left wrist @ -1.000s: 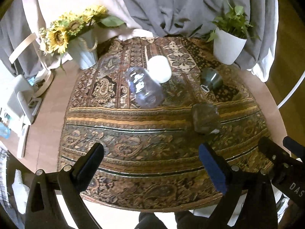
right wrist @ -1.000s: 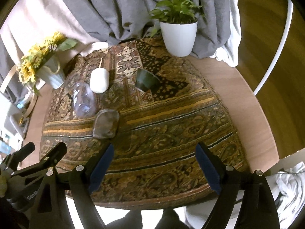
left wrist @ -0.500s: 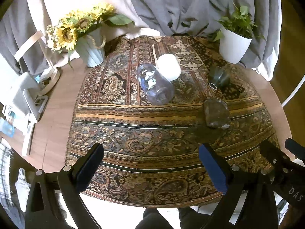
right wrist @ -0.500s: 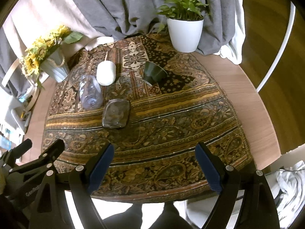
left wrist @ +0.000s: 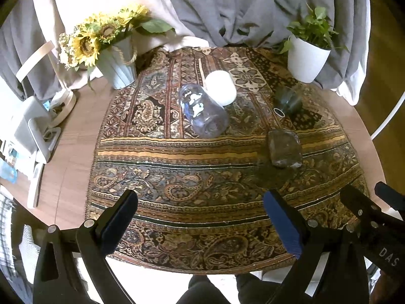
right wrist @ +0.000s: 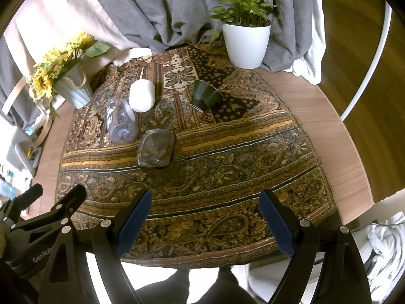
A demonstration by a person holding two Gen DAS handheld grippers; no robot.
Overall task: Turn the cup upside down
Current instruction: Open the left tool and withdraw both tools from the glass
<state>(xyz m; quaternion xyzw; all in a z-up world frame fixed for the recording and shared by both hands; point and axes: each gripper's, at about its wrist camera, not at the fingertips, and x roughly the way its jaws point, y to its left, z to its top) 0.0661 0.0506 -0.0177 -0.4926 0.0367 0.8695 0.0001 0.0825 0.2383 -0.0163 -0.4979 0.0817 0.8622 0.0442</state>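
Note:
Several cups stand on the patterned cloth (left wrist: 192,177), all seemingly base up. There is a clear bluish tumbler (left wrist: 203,112) (right wrist: 122,121), a white cup (left wrist: 221,87) (right wrist: 142,95), a dark green cup (left wrist: 288,100) (right wrist: 205,93) and a clear square glass (left wrist: 284,148) (right wrist: 157,148). My left gripper (left wrist: 200,217) is open and empty above the cloth's near edge. My right gripper (right wrist: 205,217) is open and empty too, also at the near edge. Each gripper shows at the side of the other's view.
A sunflower vase (left wrist: 116,63) (right wrist: 72,88) stands at the back left and a white potted plant (left wrist: 307,60) (right wrist: 246,44) at the back right. Grey drapes hang behind. White gear (left wrist: 33,131) lies on the round wooden table's (right wrist: 329,131) left edge.
Both grippers have pulled back and up from the cups, so the table looks smaller and further off. Both stay open. The cups have not moved.

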